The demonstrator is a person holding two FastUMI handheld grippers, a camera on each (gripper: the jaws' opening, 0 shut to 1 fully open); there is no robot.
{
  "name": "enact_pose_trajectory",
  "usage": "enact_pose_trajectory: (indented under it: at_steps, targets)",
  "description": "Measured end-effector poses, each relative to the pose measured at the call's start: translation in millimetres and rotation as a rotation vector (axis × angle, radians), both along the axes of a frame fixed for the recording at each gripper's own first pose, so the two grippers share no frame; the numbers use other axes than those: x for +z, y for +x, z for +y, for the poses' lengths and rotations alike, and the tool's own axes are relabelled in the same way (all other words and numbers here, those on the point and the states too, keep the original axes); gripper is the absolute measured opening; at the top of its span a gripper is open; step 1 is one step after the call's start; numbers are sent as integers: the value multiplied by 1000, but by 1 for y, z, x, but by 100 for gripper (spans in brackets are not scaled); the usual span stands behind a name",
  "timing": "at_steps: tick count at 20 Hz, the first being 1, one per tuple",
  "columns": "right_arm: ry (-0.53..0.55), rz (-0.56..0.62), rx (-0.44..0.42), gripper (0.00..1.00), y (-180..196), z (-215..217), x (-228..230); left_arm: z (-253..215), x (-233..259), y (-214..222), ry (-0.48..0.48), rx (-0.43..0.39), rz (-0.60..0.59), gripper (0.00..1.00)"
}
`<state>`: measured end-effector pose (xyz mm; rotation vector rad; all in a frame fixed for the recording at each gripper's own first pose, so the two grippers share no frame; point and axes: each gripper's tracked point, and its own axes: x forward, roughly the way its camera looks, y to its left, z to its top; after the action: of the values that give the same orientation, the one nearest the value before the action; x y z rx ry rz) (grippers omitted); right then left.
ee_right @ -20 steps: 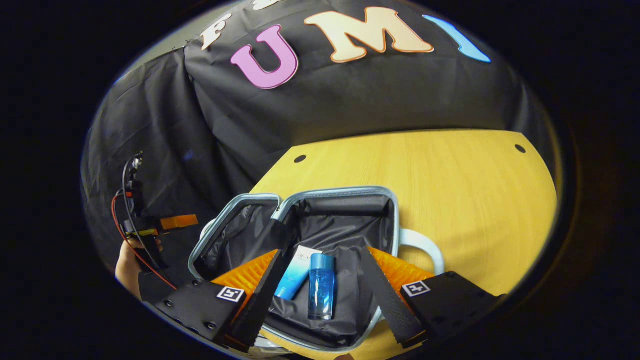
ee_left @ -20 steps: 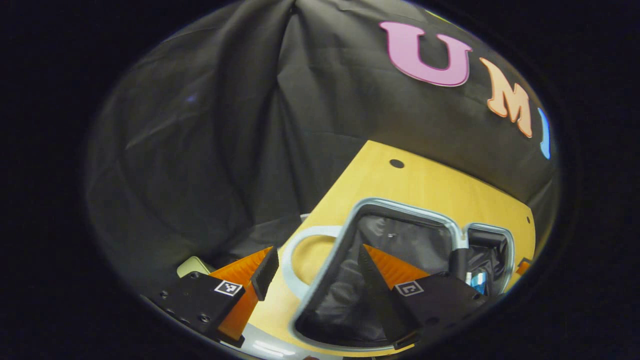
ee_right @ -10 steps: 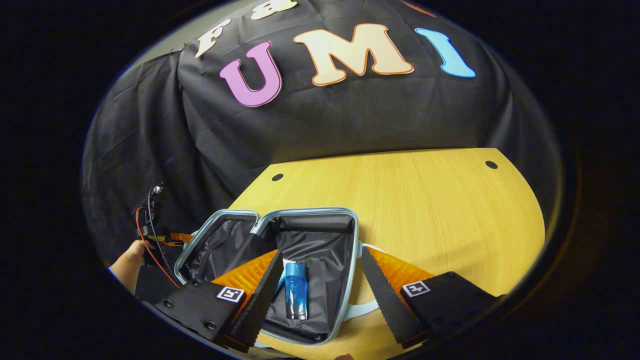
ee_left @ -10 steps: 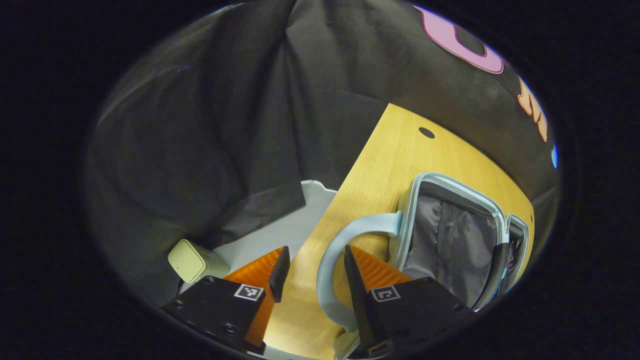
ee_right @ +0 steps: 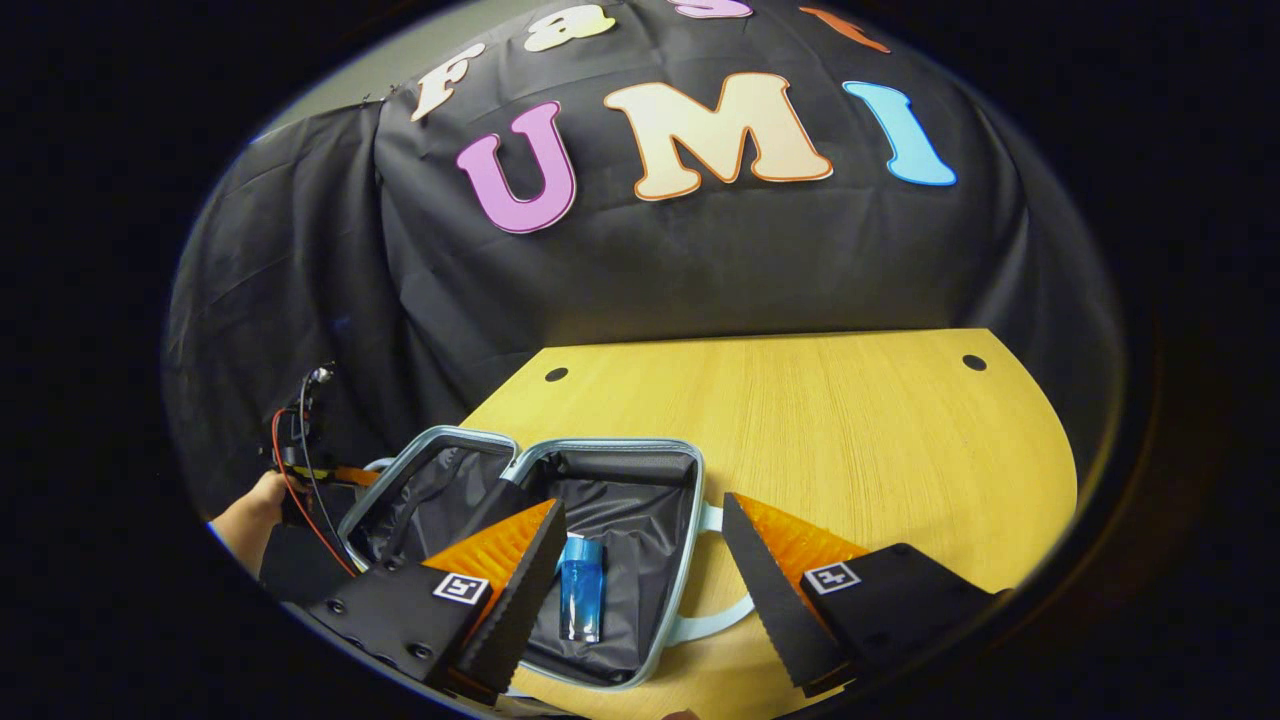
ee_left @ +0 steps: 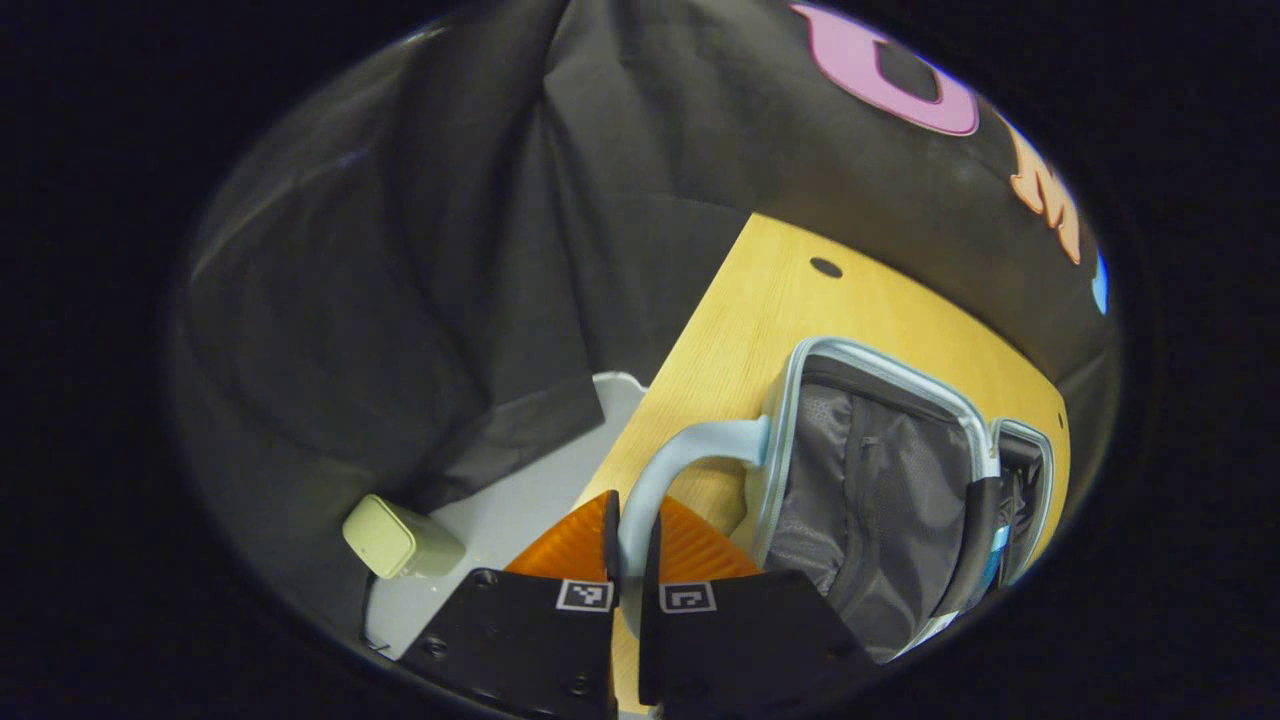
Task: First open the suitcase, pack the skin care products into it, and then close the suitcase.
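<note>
Two claws, left claw [ee_left: 630,535] pinching suitcase handle [ee_left: 660,462], right claw [ee_right: 640,560] spread above blue bottle [ee_right: 581,588], no legible labels.

Your right gripper [ee_right: 640,590] hangs with fingers spread wide over the open suitcase [ee_right: 640,480] on the tabletop [ee_right: 850,420]. A blue bottle [ee_right: 580,600] lies inside. Your other hand [ee_right: 250,500] sits beyond the suitcase's far half.

A staged recording booth is shown rather than a lived-in home: black cloth [ee_right: 700,260] is draped as a wall from nine to three o'clock, and a bare wooden table [ee_right: 850,430] with drilled holes is set at its foot.
</note>
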<state>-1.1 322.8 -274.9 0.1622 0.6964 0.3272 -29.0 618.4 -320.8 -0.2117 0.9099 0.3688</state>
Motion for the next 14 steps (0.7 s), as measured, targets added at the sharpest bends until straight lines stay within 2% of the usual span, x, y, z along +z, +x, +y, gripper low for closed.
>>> enact_pose_trajectory:
  at_steps: [4, 5, 6, 11, 14]
  targets:
    - [29, -37, 24, 98, 4, -8, 12, -24, 71, 6, 17, -18, -96, 5]
    - [32, -45, 36, 94, 4, -11, 15, -33, 86, 7, 28, -21, -120, 2]
    - [32, -52, 50, 98, 3, -14, 16, -41, 99, 9, 39, -29, -136, 2]
    - [51, -93, 69, 98, 7, -42, 30, -83, 164, 22, 108, -82, -205, 0]
    - [62, -105, 69, 98, 7, -63, 35, -125, 192, 29, 125, -134, -245, 0]
